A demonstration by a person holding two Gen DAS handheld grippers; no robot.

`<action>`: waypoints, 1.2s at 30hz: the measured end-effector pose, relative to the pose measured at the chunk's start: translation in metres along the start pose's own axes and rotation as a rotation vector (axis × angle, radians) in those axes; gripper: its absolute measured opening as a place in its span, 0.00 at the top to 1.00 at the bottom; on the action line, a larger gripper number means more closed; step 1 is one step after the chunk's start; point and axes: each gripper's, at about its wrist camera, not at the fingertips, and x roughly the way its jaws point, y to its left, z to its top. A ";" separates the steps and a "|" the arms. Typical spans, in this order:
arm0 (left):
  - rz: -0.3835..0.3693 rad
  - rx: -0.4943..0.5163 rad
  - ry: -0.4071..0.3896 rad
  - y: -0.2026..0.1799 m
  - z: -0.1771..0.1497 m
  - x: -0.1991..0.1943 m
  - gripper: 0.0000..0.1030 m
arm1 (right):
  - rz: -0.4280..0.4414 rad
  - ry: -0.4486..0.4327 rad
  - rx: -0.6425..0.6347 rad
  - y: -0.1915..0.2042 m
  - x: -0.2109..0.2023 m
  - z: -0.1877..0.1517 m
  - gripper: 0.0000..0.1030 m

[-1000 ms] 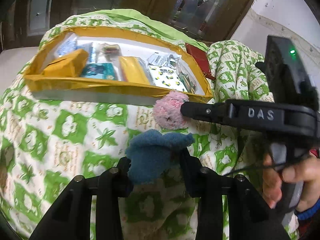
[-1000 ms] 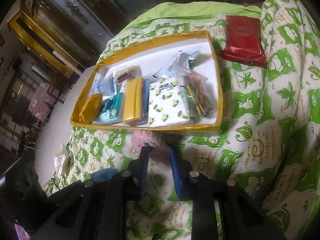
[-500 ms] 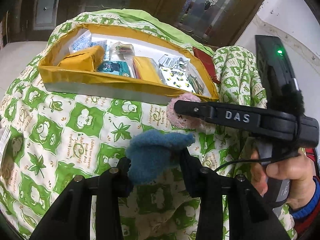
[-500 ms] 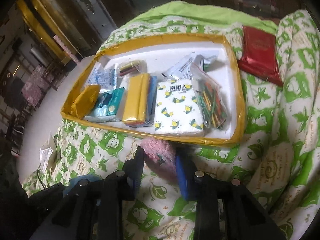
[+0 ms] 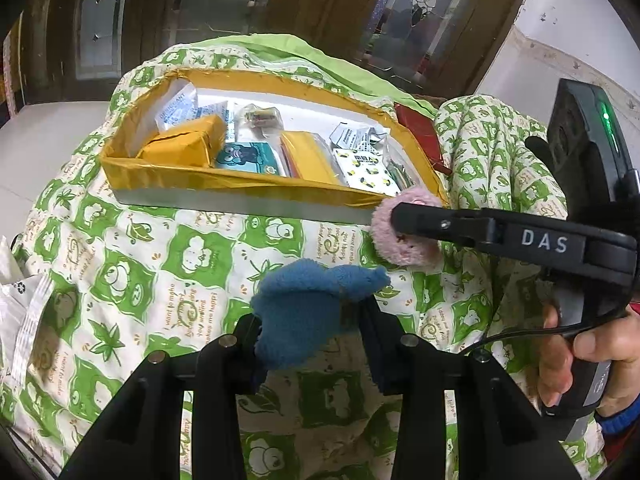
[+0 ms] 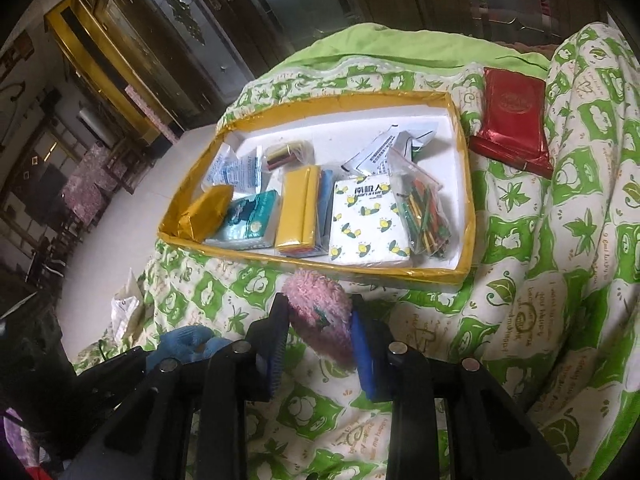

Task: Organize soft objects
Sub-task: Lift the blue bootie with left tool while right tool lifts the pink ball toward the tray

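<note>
Now, left gripper (image 5: 310, 332): clenched on blue plush (image 5: 308, 308), long axis toward upper right.
Right gripper (image 6: 318, 334): grasping pink plush (image 6: 320, 312), lower centre.

The right gripper (image 6: 318, 334) now clamps the pink ball (image 6: 320, 322) and lifts it off the quilt (image 6: 520, 280), closer to the tray (image 6: 466, 216).

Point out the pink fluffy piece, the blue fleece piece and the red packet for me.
pink fluffy piece (image 6: 320, 314), right wrist view, fuzzy middle.
blue fleece piece (image 5: 304, 308), left wrist view, centre of bundle.
red packet (image 6: 512, 116), right wrist view, flat top face.
</note>
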 end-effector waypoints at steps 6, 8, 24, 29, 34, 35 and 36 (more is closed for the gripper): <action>0.010 0.002 -0.006 0.000 0.002 -0.003 0.63 | 0.012 -0.020 0.018 -0.004 -0.006 0.002 0.69; 0.013 0.004 -0.008 0.000 0.003 -0.004 0.63 | 0.015 -0.024 0.021 -0.005 -0.007 0.003 0.69; 0.024 0.005 -0.014 0.001 0.006 -0.005 0.63 | 0.017 -0.032 0.025 -0.006 -0.009 0.003 0.69; 0.026 0.006 -0.016 0.003 0.007 -0.006 0.63 | 0.016 -0.033 0.026 -0.006 -0.010 0.004 0.69; 0.029 0.007 -0.012 0.002 0.007 -0.005 0.63 | 0.016 -0.034 0.027 -0.006 -0.010 0.005 0.69; 0.029 0.007 -0.013 0.002 0.007 -0.005 0.63 | 0.016 -0.035 0.027 -0.006 -0.010 0.004 0.69; 0.029 0.007 -0.013 0.002 0.007 -0.005 0.63 | 0.017 -0.035 0.027 -0.007 -0.010 0.005 0.69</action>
